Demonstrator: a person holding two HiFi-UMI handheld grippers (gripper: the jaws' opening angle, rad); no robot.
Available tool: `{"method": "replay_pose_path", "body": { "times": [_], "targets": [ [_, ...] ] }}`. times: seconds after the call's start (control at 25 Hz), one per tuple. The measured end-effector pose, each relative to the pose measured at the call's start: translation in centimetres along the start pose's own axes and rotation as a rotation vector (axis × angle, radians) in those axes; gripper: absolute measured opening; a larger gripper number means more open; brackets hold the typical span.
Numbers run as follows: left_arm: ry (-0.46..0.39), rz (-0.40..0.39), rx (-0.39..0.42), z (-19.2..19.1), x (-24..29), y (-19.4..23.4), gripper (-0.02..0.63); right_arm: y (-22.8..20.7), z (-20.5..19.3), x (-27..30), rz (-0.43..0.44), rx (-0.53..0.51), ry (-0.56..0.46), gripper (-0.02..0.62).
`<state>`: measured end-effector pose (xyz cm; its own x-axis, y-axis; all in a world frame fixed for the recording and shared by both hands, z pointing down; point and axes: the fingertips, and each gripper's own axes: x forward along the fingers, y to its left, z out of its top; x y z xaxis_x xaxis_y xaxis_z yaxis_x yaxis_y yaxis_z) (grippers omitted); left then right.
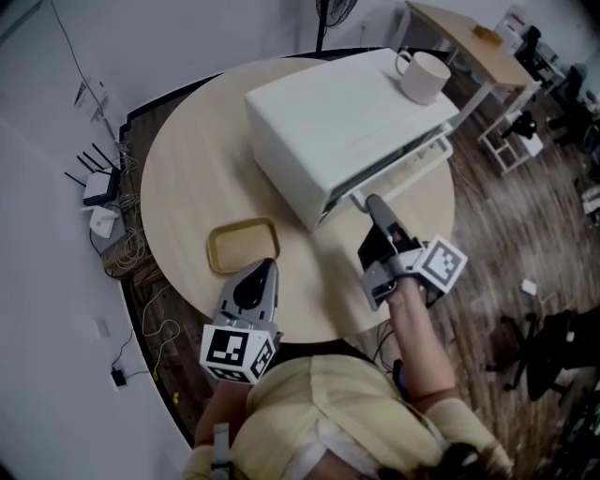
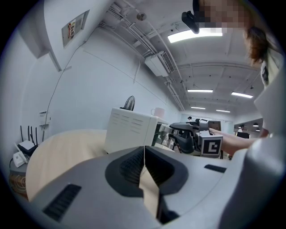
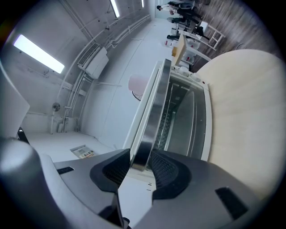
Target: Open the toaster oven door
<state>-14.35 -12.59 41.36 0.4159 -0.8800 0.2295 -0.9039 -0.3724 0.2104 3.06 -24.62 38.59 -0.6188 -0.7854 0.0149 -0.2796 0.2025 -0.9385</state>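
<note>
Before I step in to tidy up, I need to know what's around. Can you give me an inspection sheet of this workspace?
Surface: round light-wood table.
Job's things: white toaster oven, door partly open; door handle sits between the right jaws.
Clutter: mug on the oven's top; empty tan tray on the table.
Grippers: left gripper shut, empty, beside the tray; right gripper closed on the door handle.
Cables: router and loose cables on the floor left of the table.
Surroundings: desk, office chair, fan.
</note>
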Motion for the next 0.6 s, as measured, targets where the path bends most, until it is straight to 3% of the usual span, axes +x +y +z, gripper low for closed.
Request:
{"method": "replay_pose_path", "body": {
  "times": [0.28,0.6],
  "targets": [
    [0.0,-0.064,0.033,0.0,-0.5,-1.2,0.008,-0.2,0.6,-0.5,0.006,-0.004,-0.069,0.141],
    [-0.005,-0.051,0.065,0.0,-1.0,-2.6,0.008,-0.5,0.2,-2.1,0.055,0.067,-0.063,0.133]
  ]
}}
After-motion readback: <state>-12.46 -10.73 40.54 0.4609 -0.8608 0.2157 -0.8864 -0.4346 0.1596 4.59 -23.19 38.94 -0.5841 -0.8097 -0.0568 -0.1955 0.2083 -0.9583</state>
